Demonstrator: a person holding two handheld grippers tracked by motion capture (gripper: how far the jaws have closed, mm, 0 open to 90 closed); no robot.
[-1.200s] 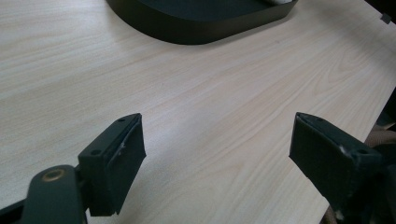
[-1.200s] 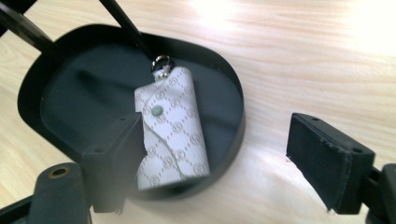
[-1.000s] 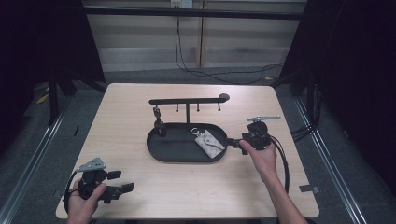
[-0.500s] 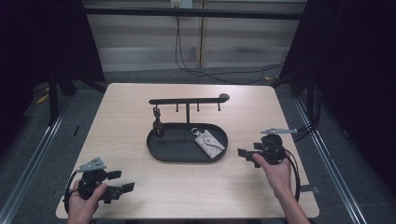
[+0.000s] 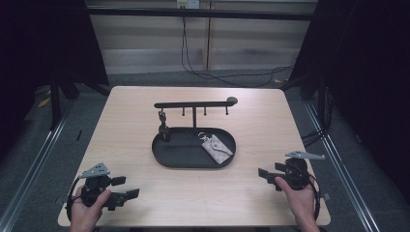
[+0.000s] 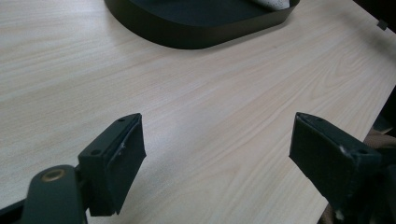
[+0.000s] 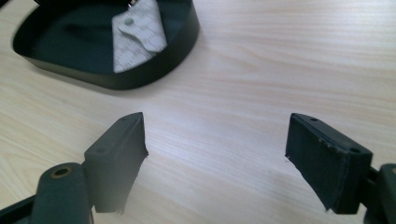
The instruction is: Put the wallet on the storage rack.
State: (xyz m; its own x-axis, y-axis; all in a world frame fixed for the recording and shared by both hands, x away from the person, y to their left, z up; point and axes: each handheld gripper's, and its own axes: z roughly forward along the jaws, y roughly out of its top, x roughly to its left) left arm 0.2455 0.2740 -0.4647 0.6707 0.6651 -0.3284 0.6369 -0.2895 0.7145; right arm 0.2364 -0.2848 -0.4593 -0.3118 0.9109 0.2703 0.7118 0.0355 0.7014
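Both the left claw (image 5: 126,187) and right claw (image 5: 265,177) stand wide and empty over the surface (image 5: 217,193), while the tray (image 6: 196,35) with its grey pouch (image 7: 137,35) is cut off at both gripper views' top edges.

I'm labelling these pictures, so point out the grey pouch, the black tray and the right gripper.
grey pouch (image 5: 217,148): high view, middle of its fabric body.
black tray (image 5: 170,162): high view, lower-left rim.
right gripper (image 5: 267,177): high view, between its open jaw tips.

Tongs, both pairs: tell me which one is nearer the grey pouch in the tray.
The right tongs, at the table's right edge. The grey pouch lies in the right end of the tray; the left tongs sit farther off.
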